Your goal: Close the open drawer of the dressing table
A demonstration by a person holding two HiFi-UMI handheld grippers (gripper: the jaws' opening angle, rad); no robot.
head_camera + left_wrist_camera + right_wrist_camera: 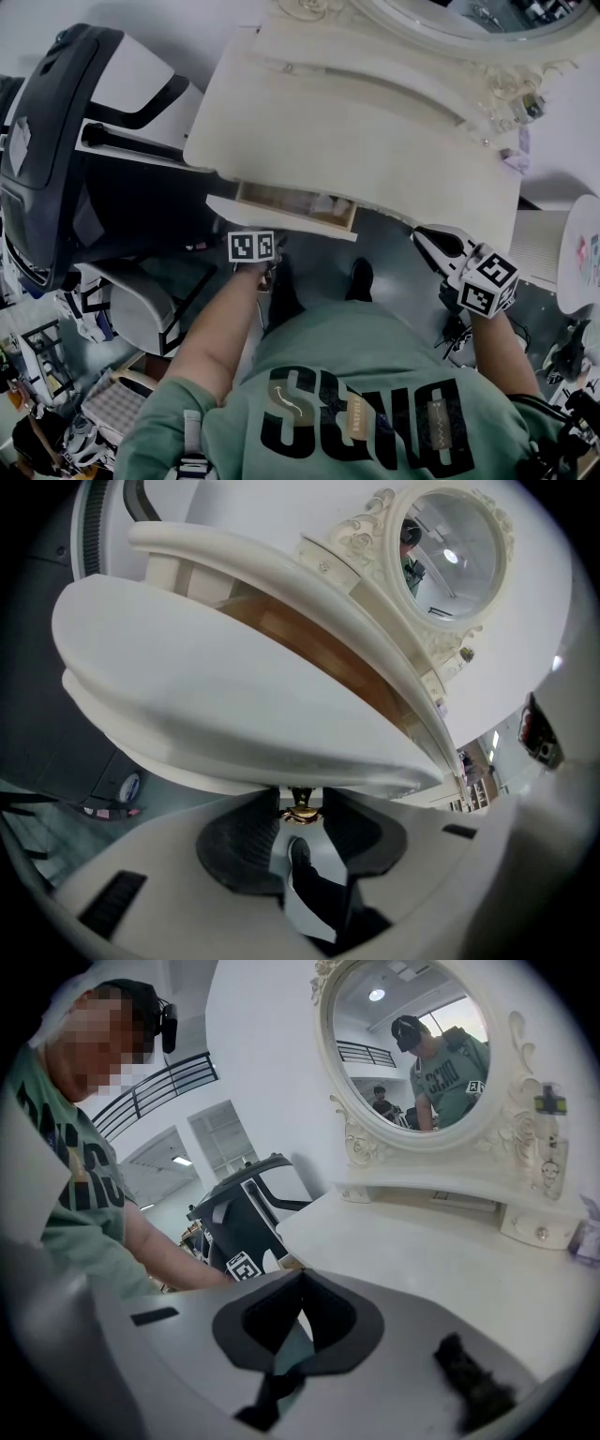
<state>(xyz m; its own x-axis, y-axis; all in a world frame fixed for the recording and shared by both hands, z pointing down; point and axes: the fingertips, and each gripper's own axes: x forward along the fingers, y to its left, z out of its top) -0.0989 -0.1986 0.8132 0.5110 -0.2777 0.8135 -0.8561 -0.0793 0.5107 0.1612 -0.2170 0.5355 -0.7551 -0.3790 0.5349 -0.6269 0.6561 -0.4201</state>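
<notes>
The white dressing table (356, 141) has its drawer (295, 208) pulled out under the front edge, and the wooden inside shows. My left gripper (253, 246) is right at the drawer's front. In the left gripper view the curved white drawer front (234, 705) fills the frame, and my left gripper (301, 803) has its jaws shut on the small gold knob (301, 811). My right gripper (427, 239) hangs in the air off the table's right front corner. Its jaws (298, 1277) are shut with nothing in them, above the tabletop (422, 1260).
A large black and white machine (56, 141) stands close on the left of the table. The oval mirror (422, 1054) rises at the back, with small bottles (551, 1138) beside it. My shoes (361, 278) stand on the grey floor below the drawer. A round white table (583, 253) is at the right.
</notes>
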